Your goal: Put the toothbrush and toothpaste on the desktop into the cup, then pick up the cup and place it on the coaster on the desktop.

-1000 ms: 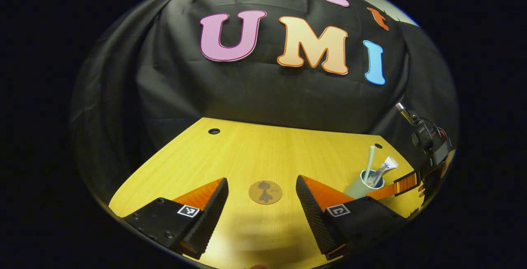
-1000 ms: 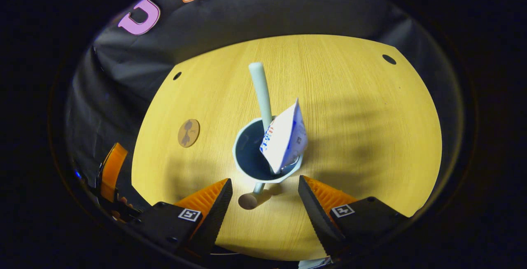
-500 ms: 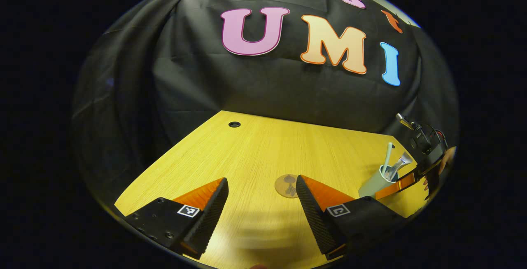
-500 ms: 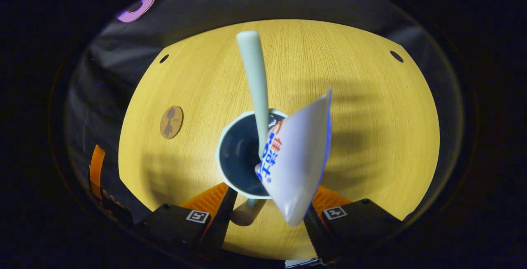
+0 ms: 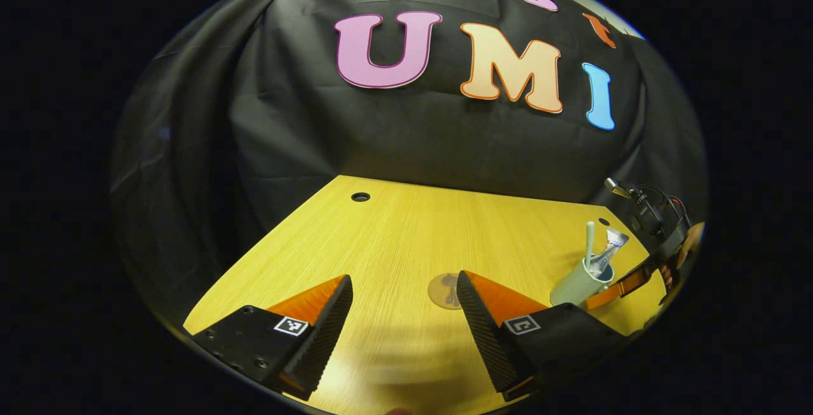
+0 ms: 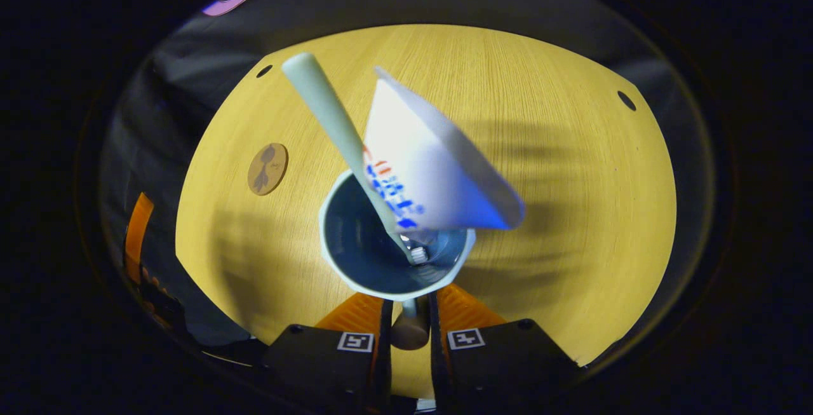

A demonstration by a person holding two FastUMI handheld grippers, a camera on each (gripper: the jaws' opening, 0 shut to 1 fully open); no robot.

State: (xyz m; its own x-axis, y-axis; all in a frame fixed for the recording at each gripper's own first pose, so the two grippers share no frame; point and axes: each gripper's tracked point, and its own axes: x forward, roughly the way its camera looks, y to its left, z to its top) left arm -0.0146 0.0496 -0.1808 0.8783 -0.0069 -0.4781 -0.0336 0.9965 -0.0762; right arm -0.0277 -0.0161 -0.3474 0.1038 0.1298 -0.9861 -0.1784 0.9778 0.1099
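Pale green, the cup stands on the desktop with toothbrush and toothpaste inside; our right gripper pinches its handle. The coaster lies apart from the cup. Our left gripper gapes wide beside the coaster.

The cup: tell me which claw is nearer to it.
Right. The right claw is closed on the handle of the cup. The left claw hangs open over the desktop by the coaster, off to the cup's side.
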